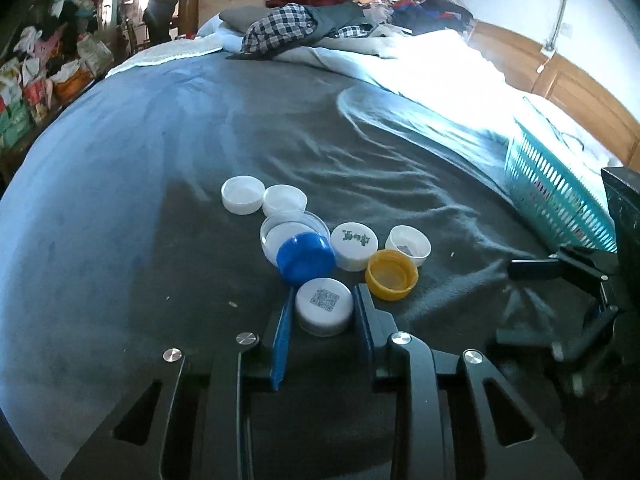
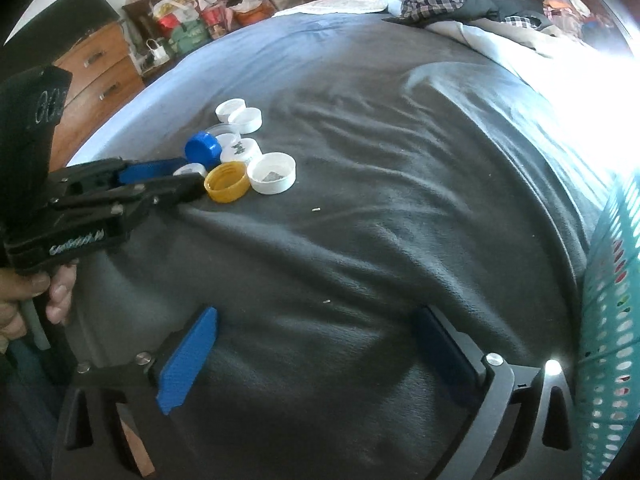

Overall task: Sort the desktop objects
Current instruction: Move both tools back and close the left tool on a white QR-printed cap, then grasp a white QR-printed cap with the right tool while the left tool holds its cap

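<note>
Six white caps (image 1: 324, 307), one blue cap (image 1: 306, 257), one yellow cap (image 1: 391, 274), seemingly.

Bed (image 1: 160, 160) under rumpled grey blanket (image 1: 400, 184); cluster of bottle caps (image 1: 352, 246) on it, teal basket (image 1: 560, 196) at edge, clothes pile (image 1: 304, 24) beyond.

The teal basket (image 2: 612, 320) runs off the right edge, contents unreadable through its holes. The left gripper (image 2: 188, 182) covers most of a white cap (image 2: 191, 169). Sun glare washes out the bedding (image 1: 440, 68) beyond.
</note>
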The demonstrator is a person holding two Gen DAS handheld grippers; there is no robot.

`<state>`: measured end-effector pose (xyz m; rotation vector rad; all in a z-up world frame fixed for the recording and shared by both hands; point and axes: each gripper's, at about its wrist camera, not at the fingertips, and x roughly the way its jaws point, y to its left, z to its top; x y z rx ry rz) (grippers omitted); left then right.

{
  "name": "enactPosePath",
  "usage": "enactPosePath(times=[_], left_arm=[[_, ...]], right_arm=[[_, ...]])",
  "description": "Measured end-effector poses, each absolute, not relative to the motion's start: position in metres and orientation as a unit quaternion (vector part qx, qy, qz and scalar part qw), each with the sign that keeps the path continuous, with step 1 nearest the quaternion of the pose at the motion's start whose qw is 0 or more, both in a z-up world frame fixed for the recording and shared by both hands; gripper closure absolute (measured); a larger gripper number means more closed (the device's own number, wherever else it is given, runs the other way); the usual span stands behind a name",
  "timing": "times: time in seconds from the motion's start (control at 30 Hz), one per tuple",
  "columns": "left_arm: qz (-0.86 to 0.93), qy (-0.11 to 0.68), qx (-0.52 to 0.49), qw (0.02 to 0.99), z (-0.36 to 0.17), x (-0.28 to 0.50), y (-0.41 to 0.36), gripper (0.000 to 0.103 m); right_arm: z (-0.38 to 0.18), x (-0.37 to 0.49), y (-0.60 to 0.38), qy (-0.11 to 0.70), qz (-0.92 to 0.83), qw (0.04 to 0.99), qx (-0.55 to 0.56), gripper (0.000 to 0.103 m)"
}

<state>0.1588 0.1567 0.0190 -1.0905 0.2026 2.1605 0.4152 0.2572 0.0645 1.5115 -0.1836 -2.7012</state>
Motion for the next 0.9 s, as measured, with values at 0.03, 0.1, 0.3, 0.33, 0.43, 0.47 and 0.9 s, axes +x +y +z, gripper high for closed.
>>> enactPosePath(times=[0.03, 0.1, 0.3, 0.33, 0.43, 0.47, 0.9], left_arm=[[0.837, 0.071, -0.419, 0.346, 0.023, 0.161, 0.152, 0.078], [0.844, 0.048, -0.413, 0.339, 0.030, 0.165, 0.139, 0.078], [0.856, 0.015, -0.421, 0.299, 0.029, 0.151, 0.115, 0.078], [0.856, 0.014, -0.421, 0.298, 0.028, 0.149, 0.115, 0.078], [0.853, 0.013, -0.427, 0.299, 0.022, 0.145, 0.116, 0.078], [0.852, 0.012, -0.429, 0.300, 0.021, 0.143, 0.117, 0.078], [0.855, 0.000, -0.425, 0.296, 0.023, 0.138, 0.112, 0.078]], right_arm=[[0.070, 0.417, 0.260, -0.068, -0.877, 0.019, 0.475, 0.024], [0.079, 0.417, 0.265, -0.084, -0.884, 0.028, 0.459, 0.044], [0.086, 0.392, 0.247, -0.048, -0.889, 0.078, 0.450, 0.048], [0.084, 0.384, 0.240, -0.027, -0.888, 0.084, 0.451, 0.049], [0.074, 0.365, 0.231, 0.011, -0.886, 0.084, 0.456, 0.055], [0.072, 0.360, 0.231, 0.014, -0.886, 0.086, 0.455, 0.055], [0.074, 0.333, 0.227, 0.034, -0.888, 0.099, 0.449, 0.071]])
